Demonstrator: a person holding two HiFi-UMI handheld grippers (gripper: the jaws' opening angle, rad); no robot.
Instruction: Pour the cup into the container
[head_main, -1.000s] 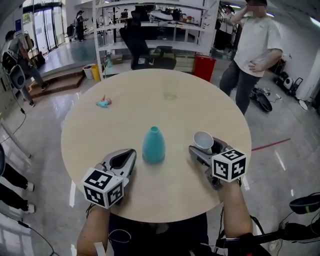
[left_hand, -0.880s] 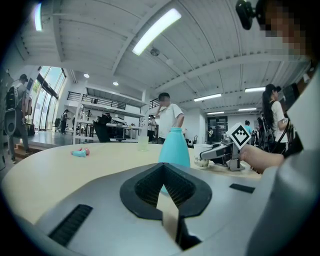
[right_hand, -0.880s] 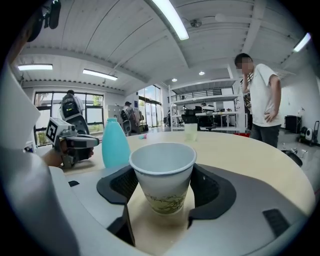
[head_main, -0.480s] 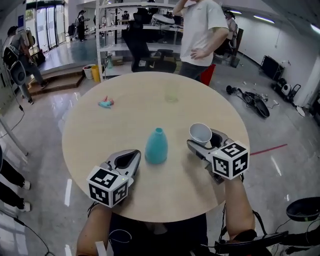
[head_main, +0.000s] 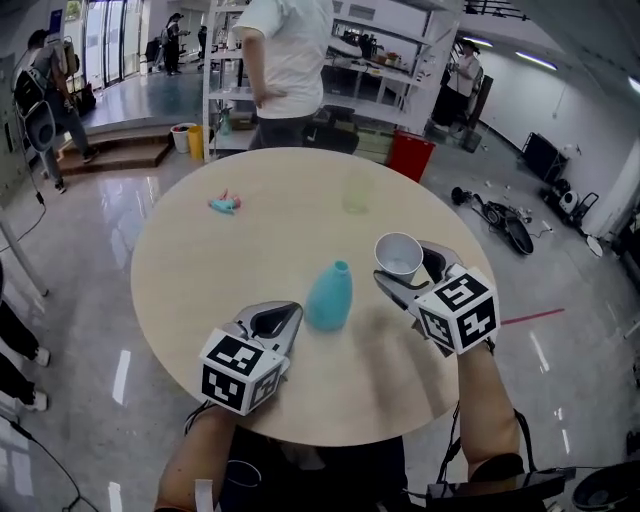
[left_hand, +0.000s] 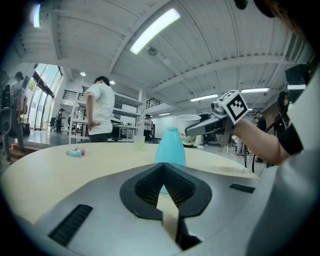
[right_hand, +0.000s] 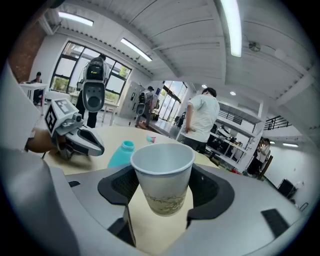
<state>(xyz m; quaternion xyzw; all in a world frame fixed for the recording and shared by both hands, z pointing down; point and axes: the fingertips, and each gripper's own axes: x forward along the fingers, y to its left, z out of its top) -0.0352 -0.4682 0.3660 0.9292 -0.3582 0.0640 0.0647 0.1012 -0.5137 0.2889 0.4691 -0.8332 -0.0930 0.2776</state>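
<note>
Lifting looks like the step in hand: R tongs (head_main: 412, 272) pinch the paper cup (right_hand: 162, 172) by its sides, jaws having just closed a touch on it, cup upright & clear of the table (head_main: 230, 250). To do it well, keep the cup level while carrying it left, set its rim right over the narrow neck of the teal container (head_main: 329, 297), then tip slowly; that mouth is small, so a rushed pour prob. spills. Container stands btw the two tongs, just ahead of L tongs (head_main: 290, 312), whose jaws are pressed together w/ nothing in them. Cup's inside shows white, contents not made out; container's inside is hidden. A clear tumbler (head_main: 356, 193) sits well beyond both tongs, contents unclear.
</note>
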